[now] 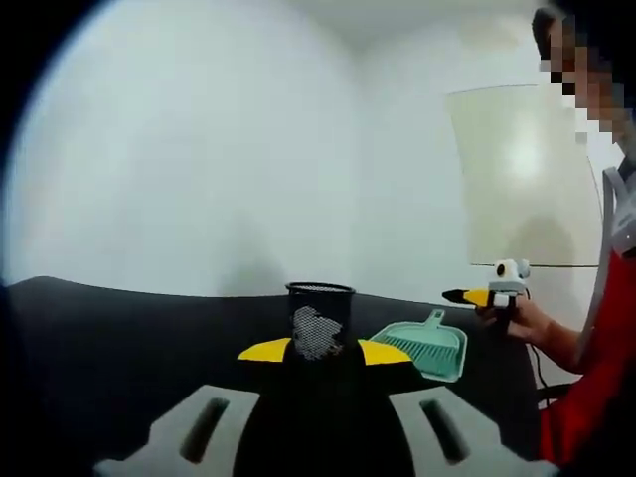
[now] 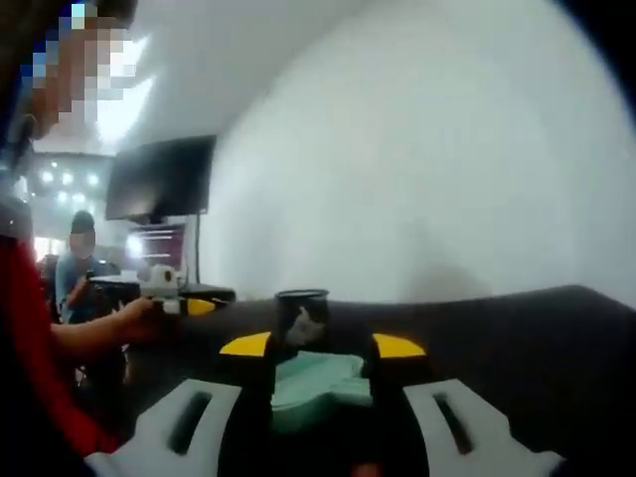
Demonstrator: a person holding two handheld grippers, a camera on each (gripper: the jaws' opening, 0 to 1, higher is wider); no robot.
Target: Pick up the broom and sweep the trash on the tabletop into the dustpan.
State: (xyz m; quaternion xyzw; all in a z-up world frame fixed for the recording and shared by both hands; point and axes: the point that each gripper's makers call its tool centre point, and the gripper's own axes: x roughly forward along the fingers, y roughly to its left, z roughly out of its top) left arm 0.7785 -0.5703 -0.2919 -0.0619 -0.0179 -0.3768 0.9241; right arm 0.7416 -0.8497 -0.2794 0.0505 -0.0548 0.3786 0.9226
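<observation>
A teal dustpan [image 1: 425, 348] lies on the black table [image 1: 119, 338], its handle pointing up and what looks like a matching brush lying in it. To its left stands a black mesh bin [image 1: 320, 320], with crumpled white paper [image 1: 315, 333] showing through the mesh. My left gripper [image 1: 323, 351] is open, its yellow-tipped jaws framing the bin from well short of it. In the right gripper view, my right gripper [image 2: 323, 346] is open with the dustpan [image 2: 316, 386] lying between its jaws. The bin [image 2: 301, 312] stands just beyond.
A person in a red top holds the right gripper [image 1: 495, 294] at the table's right end, and a hand holds the left gripper [image 2: 169, 296]. A dark screen [image 2: 159, 179] hangs on the wall, with another person [image 2: 79, 263] below it. A pale panel [image 1: 522, 174] stands behind the table.
</observation>
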